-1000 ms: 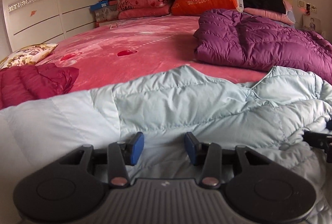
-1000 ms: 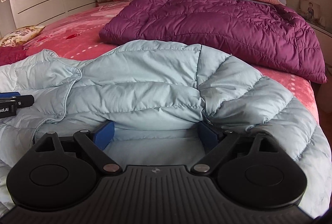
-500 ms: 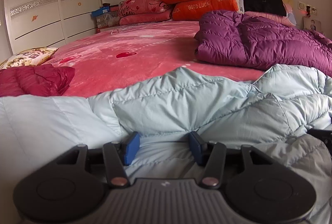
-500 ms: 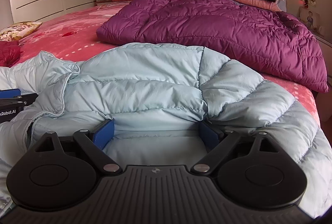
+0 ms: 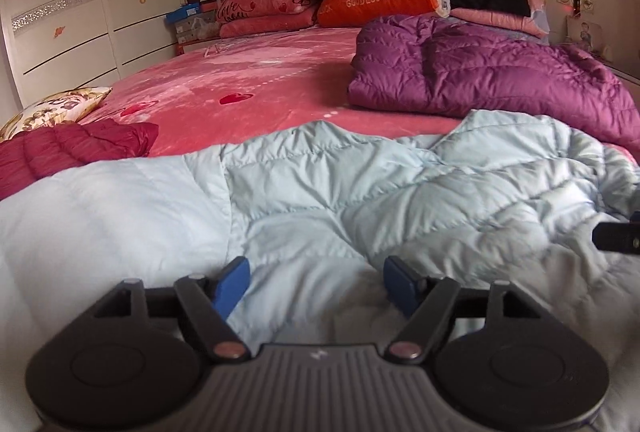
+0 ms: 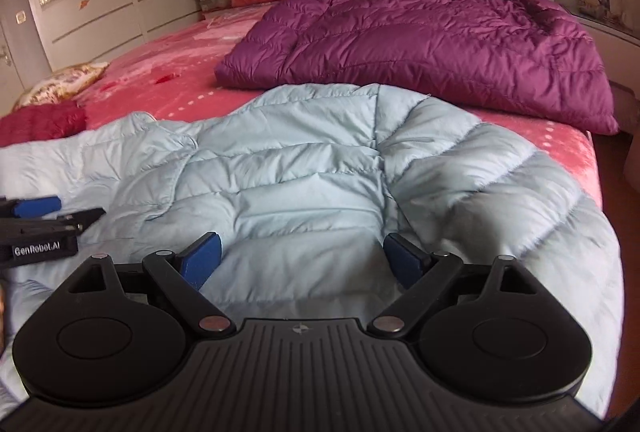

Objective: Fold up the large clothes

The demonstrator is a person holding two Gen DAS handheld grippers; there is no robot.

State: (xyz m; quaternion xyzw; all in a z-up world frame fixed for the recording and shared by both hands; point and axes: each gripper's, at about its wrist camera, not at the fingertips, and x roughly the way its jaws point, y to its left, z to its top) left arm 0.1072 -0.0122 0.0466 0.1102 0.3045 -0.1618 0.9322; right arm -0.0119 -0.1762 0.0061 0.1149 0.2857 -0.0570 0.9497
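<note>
Jacket (image 5: 328,192), pale blue, lies spread at bed's (image 5: 256,88) near edge. Left gripper (image 5: 316,282) jaws just opened, nothing clamped; right gripper (image 6: 300,260) likewise apart. Fold released; next grip needs a fresh hem.

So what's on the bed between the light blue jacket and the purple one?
Only bare pink blanket: a narrow strip separates the light blue jacket from the purple jacket, clearest in the right wrist view. Nothing lies on that strip.
</note>
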